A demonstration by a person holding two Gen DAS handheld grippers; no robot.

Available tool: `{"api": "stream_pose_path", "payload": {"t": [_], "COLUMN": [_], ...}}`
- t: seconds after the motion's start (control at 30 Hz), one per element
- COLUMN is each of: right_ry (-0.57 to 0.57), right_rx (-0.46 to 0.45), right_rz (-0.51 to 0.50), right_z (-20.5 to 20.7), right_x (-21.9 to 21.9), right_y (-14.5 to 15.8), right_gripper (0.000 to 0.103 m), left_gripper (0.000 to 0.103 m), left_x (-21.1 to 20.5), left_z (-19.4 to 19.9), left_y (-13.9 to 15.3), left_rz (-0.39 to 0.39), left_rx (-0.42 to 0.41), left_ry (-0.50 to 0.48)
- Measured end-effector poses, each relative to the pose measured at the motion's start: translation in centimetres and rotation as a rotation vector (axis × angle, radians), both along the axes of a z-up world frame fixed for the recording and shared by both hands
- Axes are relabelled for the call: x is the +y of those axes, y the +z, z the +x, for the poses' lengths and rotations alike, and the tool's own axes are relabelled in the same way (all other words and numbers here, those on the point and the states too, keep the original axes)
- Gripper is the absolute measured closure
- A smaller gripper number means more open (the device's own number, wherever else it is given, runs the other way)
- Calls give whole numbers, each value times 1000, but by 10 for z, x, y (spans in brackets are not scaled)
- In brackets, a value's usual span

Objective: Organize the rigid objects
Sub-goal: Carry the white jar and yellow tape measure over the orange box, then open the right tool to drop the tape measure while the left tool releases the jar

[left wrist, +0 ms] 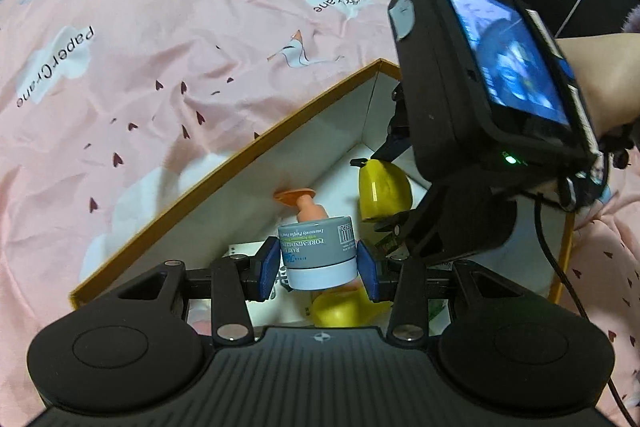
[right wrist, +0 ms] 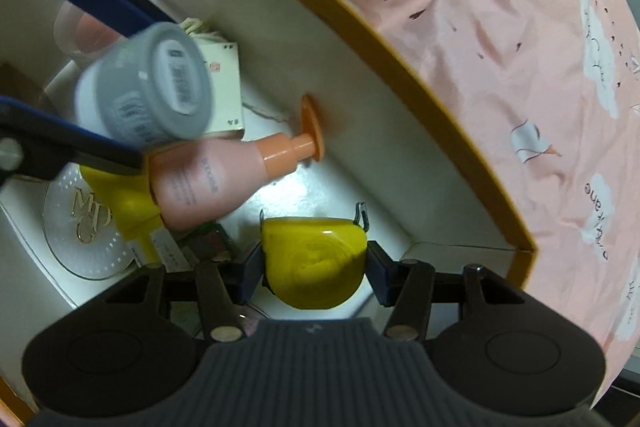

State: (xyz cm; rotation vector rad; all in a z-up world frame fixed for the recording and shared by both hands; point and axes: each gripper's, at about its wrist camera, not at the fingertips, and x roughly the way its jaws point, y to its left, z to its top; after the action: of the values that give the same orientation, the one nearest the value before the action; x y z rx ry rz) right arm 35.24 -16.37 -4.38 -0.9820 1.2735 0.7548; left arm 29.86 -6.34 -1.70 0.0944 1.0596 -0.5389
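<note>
**2 items held over the open box**

A grey jar (left wrist: 318, 251) with a white lid is clamped between the blue pads of the left gripper (left wrist: 320, 265), label upside down, above the inside of the box (left wrist: 224, 179). A yellow rounded object (right wrist: 314, 263) with a small wire loop at one corner is gripped by the right gripper (right wrist: 316, 269), low inside the box near its far corner.

Under these, a pink pump bottle (right wrist: 204, 183) is seen lying on its side, its orange pump head (right wrist: 312, 129) touching the white inner wall. Beside it, a yellow bottle (right wrist: 128, 203), a round clear lid with gold lettering (right wrist: 76, 231) and a white carton (right wrist: 226, 87) are crowded together. The box, orange-rimmed, is set on a pink bedsheet (left wrist: 160, 47) printed with clouds and paper cranes. A bare forearm (left wrist: 600, 75) is visible behind the right device.
</note>
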Motion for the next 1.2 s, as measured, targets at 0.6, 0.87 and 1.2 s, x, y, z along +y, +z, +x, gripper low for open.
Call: {"api": "stream_pose_path", "payload": {"t": [0.6,0.87,1.2], "right_ry": [45,28,20], "right_rx": [-53,-51,-57], "right_rz": [53,72,73], "right_z": [-32,-31,-39], "right_x": [-30,-33,-33], "right_y": [37,31,43], "right_gripper": [41,41,40], "left_gripper": [56,55,52], "left_x": [-47,-47,-37], "left_z": [34,40,21], "left_y": [-23,-32,-9], "left_rz": [-16,-12,2], "left_rx": [67,111,67], "left_ry": [1,26,37]}}
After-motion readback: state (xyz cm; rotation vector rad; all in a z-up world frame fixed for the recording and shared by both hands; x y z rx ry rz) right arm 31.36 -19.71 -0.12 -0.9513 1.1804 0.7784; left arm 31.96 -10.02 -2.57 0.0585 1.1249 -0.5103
